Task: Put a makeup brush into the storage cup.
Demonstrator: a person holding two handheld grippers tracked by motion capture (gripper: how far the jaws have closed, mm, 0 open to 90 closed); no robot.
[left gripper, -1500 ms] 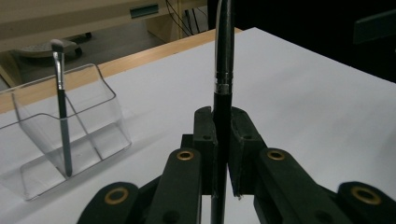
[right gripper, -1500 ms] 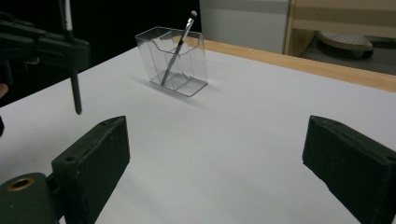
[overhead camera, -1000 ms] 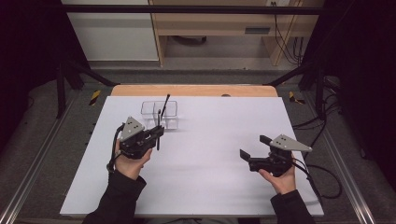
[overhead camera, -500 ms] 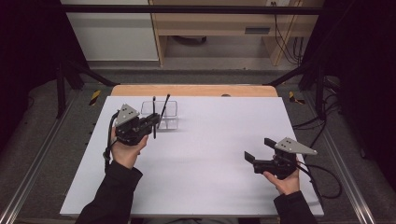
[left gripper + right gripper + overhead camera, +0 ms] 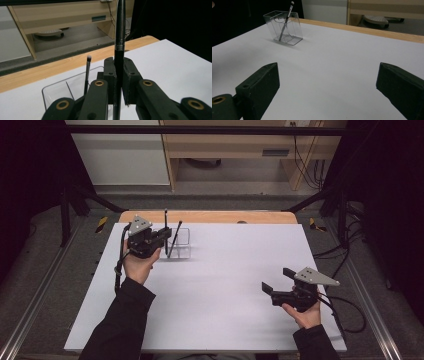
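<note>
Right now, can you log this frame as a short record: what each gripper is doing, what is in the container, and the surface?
left gripper: shut on a black brush, held upright beside the clear holder
right gripper: open, nothing between its jaws, low over the white table
clear holder: upright, far left part of the table, has compartments
holder contents: one small brush leaning inside, pale tip up
white table: wooden strip along the far edge
</note>
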